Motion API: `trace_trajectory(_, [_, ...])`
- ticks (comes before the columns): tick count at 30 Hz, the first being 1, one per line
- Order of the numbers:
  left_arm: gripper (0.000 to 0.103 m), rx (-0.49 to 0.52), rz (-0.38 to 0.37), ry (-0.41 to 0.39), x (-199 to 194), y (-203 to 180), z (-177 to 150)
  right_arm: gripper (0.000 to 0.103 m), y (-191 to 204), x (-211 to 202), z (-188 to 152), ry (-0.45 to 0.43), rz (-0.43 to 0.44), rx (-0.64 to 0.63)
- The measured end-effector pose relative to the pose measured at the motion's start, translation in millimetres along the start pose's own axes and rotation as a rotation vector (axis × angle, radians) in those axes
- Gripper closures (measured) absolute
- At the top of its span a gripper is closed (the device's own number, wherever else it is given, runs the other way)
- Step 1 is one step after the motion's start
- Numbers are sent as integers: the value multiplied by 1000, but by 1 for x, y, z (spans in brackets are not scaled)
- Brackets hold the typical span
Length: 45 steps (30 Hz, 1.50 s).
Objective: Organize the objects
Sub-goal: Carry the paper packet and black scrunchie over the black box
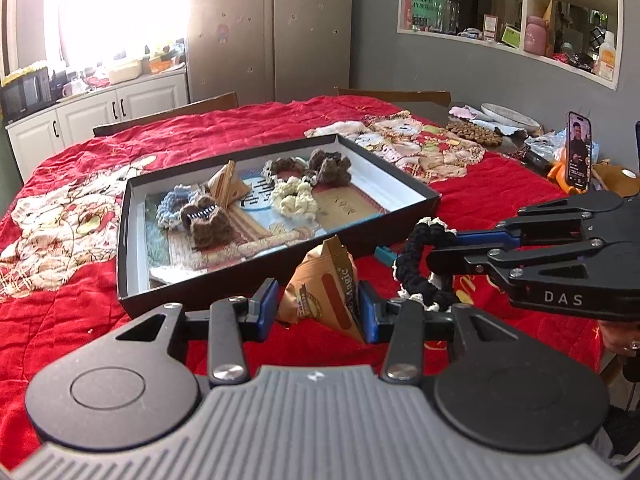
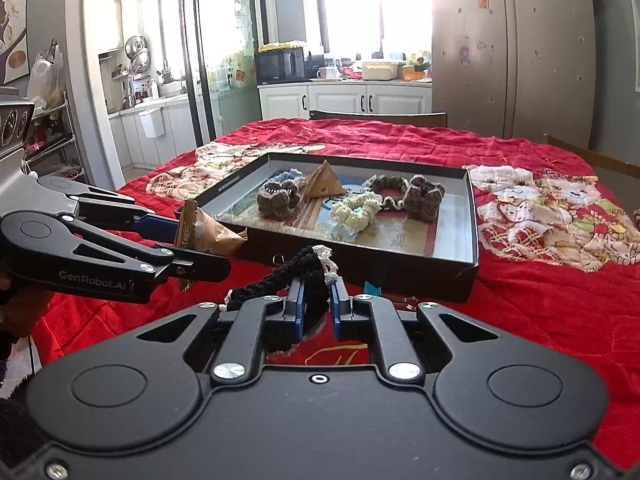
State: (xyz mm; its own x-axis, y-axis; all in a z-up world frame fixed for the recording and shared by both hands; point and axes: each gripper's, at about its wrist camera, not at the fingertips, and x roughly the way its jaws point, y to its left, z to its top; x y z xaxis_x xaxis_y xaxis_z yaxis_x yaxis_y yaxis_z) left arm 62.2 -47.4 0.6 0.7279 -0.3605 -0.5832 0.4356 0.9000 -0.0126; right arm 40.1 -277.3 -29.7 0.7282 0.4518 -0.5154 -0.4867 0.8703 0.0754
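A shallow black box (image 1: pixel 132 216) (image 2: pixel 474 216) lies on the red quilt and holds several crocheted scrunchies (image 1: pixel 294 196) (image 2: pixel 356 210) and a tan triangular snack packet (image 1: pixel 226 186) (image 2: pixel 324 186). My left gripper (image 1: pixel 320 308) (image 2: pixel 208 248) is shut on another tan snack packet (image 1: pixel 324 288) (image 2: pixel 208 232), lifted just in front of the box's near wall. My right gripper (image 2: pixel 318 300) (image 1: pixel 434 246) is shut on a black crocheted scrunchie with white trim (image 2: pixel 280 280) (image 1: pixel 416 268), held above the quilt beside the box's near right corner.
A phone (image 1: pixel 579 152) stands propped at the table's right edge, with a plate (image 1: pixel 510 116), a brown trivet (image 1: pixel 474 132) and wrappers behind it. Chair backs (image 1: pixel 168 114) line the far side. A small blue clip (image 1: pixel 386 256) lies on the quilt near the box.
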Motion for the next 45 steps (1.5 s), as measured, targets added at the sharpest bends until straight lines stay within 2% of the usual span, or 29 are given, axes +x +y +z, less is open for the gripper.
trace_trajectory(23, [57,-17,32,-73,-6,17,26,90,4,4,32,-54,-24,-49])
trace_trajectory(34, [57,-68,97,-92,3,46,43,90,-3,29,62,-78,-38,-32])
trace_trajectory(45, [57,-94,169,-72,35,76,58,90,-24,66,84,-81,-79,22])
